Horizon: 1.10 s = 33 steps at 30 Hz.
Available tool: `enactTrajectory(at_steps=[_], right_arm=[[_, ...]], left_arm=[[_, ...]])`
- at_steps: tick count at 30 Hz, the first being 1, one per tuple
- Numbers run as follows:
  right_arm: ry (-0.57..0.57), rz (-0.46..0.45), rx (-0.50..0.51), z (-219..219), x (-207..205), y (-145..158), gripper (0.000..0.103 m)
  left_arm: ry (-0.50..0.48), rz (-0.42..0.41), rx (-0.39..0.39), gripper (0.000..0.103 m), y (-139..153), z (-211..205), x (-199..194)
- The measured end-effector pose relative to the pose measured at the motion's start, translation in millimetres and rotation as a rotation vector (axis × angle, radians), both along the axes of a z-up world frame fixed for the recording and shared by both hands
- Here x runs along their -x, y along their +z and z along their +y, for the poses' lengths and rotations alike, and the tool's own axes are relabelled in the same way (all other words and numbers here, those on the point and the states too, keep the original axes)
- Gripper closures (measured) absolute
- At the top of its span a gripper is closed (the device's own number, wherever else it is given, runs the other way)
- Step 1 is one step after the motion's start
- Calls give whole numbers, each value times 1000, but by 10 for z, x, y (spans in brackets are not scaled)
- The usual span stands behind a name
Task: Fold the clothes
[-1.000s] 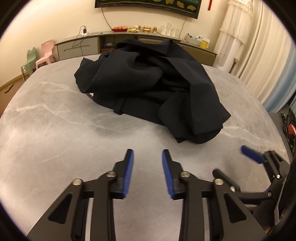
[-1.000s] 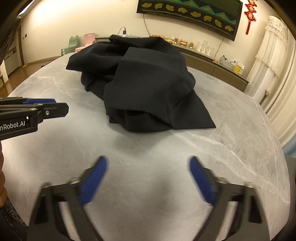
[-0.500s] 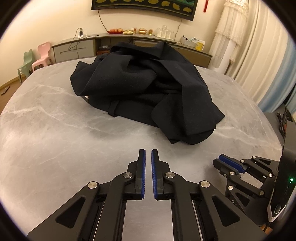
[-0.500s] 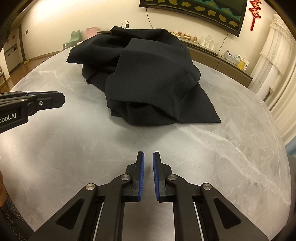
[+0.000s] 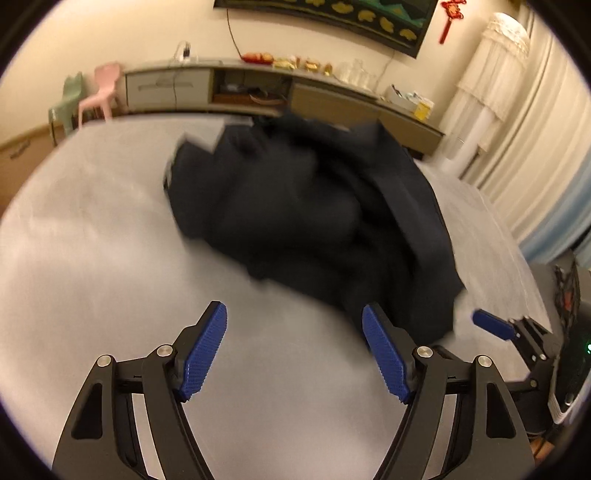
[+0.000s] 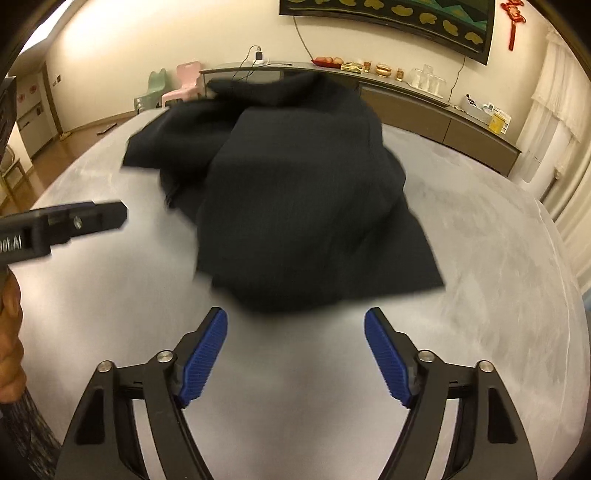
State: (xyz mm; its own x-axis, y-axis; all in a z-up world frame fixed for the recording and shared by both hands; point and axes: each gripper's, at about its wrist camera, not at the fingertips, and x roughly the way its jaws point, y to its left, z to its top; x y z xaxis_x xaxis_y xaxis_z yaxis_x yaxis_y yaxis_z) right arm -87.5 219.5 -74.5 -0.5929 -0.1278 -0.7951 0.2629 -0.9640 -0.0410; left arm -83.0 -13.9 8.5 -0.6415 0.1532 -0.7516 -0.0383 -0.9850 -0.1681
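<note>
Whereas both were nearly closed half a second earlier, left gripper (image 5: 293, 354) and right gripper (image 6: 295, 356) are now spread wide, empty, readied for the crumpled dark garment (image 6: 295, 192).

You're facing a cream wall (image 6: 147, 44) with a long dark framed picture (image 6: 388, 14) and a red knot ornament (image 6: 511, 22). A low grey sideboard (image 5: 258, 88) runs under it, with fruit, cups and boxes on top. Pink chair (image 5: 101, 88) and green chair (image 5: 64, 101) sit at left. White pleated curtains (image 5: 517, 122) are at right. Wood floor (image 6: 48, 162), grey marble counter (image 6: 480, 258), warm indoor light.
</note>
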Motion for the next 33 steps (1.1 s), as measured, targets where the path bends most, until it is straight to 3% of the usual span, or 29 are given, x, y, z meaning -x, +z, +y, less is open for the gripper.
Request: enactTrajectory(at_steps=[4, 5, 6, 7, 8, 9, 11, 13, 15, 16, 19, 20, 22, 23, 25, 28, 31, 32, 33], right_arm=[[77, -15, -3, -174, 470, -85, 23], [90, -19, -11, -206, 566, -147, 23], [94, -21, -11, -200, 646, -209, 39], [82, -20, 6, -133, 701, -208, 67], [62, -15, 33, -23, 741, -147, 77], [41, -11, 61, 88, 782, -86, 92], [-52, 83, 122, 492, 764, 331, 92], [-145, 187, 209, 972, 626, 824, 92], [-236, 284, 264, 1460, 378, 1226, 93], [-279, 291, 258, 1634, 296, 1256, 93], [-392, 176, 208, 1956, 254, 918, 90], [-424, 108, 176, 1969, 281, 713, 89], [-486, -30, 112, 1994, 335, 303, 77], [-498, -58, 86, 1953, 315, 194, 75], [-464, 18, 82, 1719, 148, 323, 51], [-387, 129, 105, 1280, -64, 624, 37], [-194, 106, 167, 558, 64, 790, 29], [-124, 83, 183, 278, 156, 832, 28], [-61, 62, 192, 15, 255, 868, 27]], left_arm=[[-5, 19, 196, 23, -168, 164, 649], [-8, 14, 215, 34, -247, 187, 741], [-8, 8, 229, 90, -327, 204, 827], [-8, -24, 190, 97, -370, 176, 915], [4, -20, 130, 98, -329, 105, 937], [23, 32, 86, 98, -184, 7, 893], [78, 162, 32, 98, 320, -266, 687], [131, 273, -72, 99, 817, -637, 370], [203, 369, -106, 98, 1159, -977, 50], [234, 363, -137, 97, 1160, -1140, -21], [153, 112, -218, 94, 627, -1218, 158], [133, 43, -211, 94, 445, -1169, 200], [68, -12, -166, 94, 214, -997, 173], [42, -17, -155, 94, 173, -942, 131], [-17, 1, -153, 93, 204, -865, 26], [-81, 24, -176, 85, 327, -855, -118], [-77, 63, -227, 77, 508, -988, -200], [-55, 87, -248, 61, 572, -1102, -227], [-11, 100, -271, 37, 595, -1228, -232]])
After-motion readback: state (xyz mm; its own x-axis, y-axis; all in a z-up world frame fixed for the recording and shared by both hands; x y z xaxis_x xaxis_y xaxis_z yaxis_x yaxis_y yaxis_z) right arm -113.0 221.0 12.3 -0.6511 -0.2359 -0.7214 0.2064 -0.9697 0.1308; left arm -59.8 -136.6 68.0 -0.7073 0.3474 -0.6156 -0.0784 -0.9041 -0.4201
